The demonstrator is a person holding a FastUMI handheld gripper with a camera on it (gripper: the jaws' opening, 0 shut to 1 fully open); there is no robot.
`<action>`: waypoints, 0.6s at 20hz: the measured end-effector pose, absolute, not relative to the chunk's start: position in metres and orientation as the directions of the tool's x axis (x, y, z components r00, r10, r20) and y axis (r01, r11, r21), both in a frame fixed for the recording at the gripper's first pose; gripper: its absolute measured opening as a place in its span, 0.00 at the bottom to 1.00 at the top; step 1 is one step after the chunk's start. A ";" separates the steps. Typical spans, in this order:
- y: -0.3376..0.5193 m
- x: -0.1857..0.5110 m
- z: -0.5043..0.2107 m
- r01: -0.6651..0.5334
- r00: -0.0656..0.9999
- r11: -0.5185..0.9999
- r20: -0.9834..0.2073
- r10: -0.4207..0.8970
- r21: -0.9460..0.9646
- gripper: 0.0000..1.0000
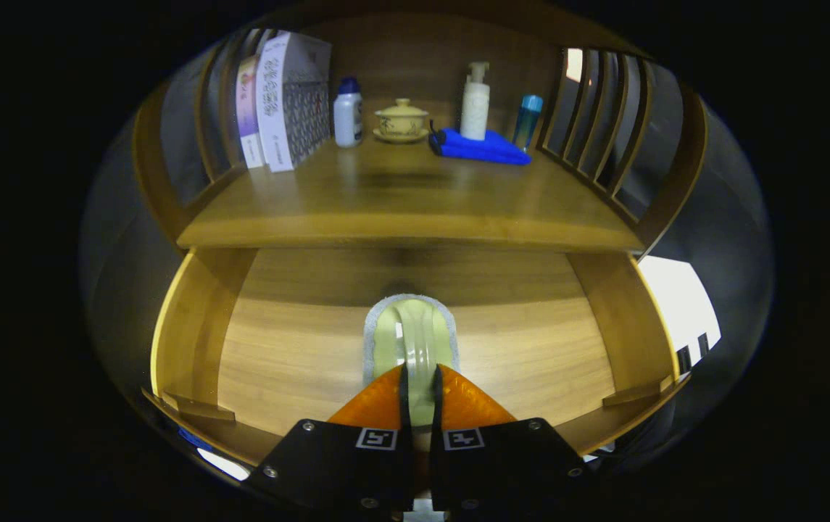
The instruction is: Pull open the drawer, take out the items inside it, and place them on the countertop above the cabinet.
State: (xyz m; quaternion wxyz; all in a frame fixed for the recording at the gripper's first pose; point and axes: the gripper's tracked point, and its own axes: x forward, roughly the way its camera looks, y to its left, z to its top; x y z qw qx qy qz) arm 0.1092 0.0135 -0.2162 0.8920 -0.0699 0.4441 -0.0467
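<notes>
1. Honestly, nothing here is properly readable.
2. Upper left of the frame: the tall white box (pixel 280 101) has a column of dark print down its spine, way too small and warped to make out. Same for the pink box (pixel 248 109) next to it.
3. Top centre: the lidded cup (pixel 401 119) has a dark mark on its side, could be a drawing or characters, can't tell.
4. Bottom centre: two square black-and-white coded markers (pixel 376 438) on the gripper (pixel 420 370) body, patterns and not letters.
5. Its fingers are pinched together on the raised ridge of the pale green item (pixel 415 326), which carries no print I can see.
</notes>
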 end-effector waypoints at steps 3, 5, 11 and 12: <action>0.016 0.107 -0.179 0.035 0.650 0.984 -0.744 -0.153 -0.172 0.09; 0.018 0.115 -0.153 0.043 0.689 0.985 -0.709 -0.150 -0.166 0.09; 0.034 0.173 -0.110 0.038 0.778 0.989 -0.617 -0.119 -0.142 0.09; 0.037 0.184 -0.110 0.027 0.783 0.989 -0.611 -0.113 -0.147 0.09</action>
